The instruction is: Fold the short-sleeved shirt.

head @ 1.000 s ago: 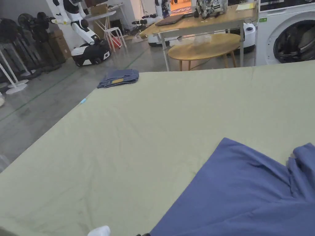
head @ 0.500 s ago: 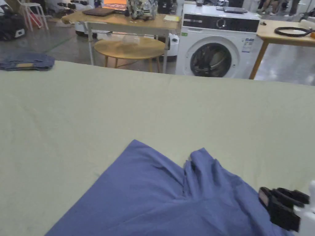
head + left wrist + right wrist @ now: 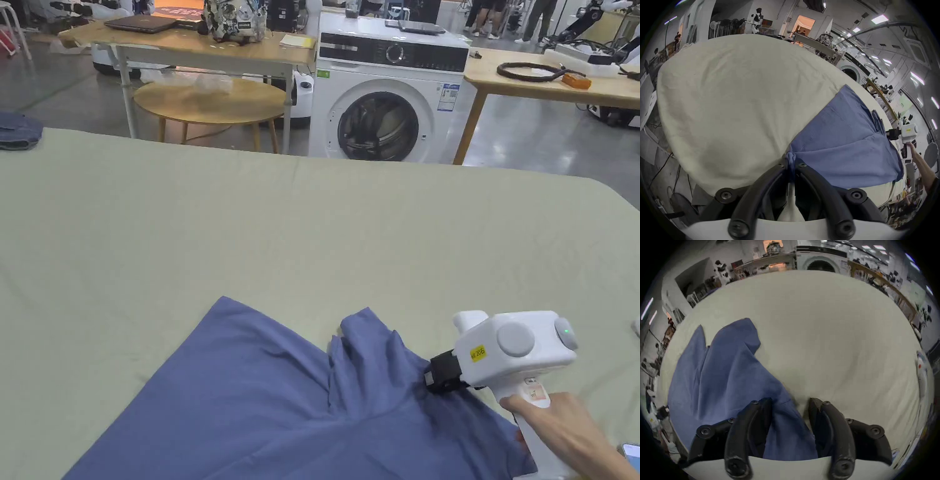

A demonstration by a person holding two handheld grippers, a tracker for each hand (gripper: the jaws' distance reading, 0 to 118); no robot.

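The left claw (image 3: 791, 164) is clamped on a bunched corner of the rumpled blue short-sleeved cotton shirt (image 3: 281, 400), which lies on the pale green cloth-covered table (image 3: 312, 219). Beyond that corner, the right claw (image 3: 790, 402) gapes wide over the shirt's edge — spreading looks unfinished; next it should close there.
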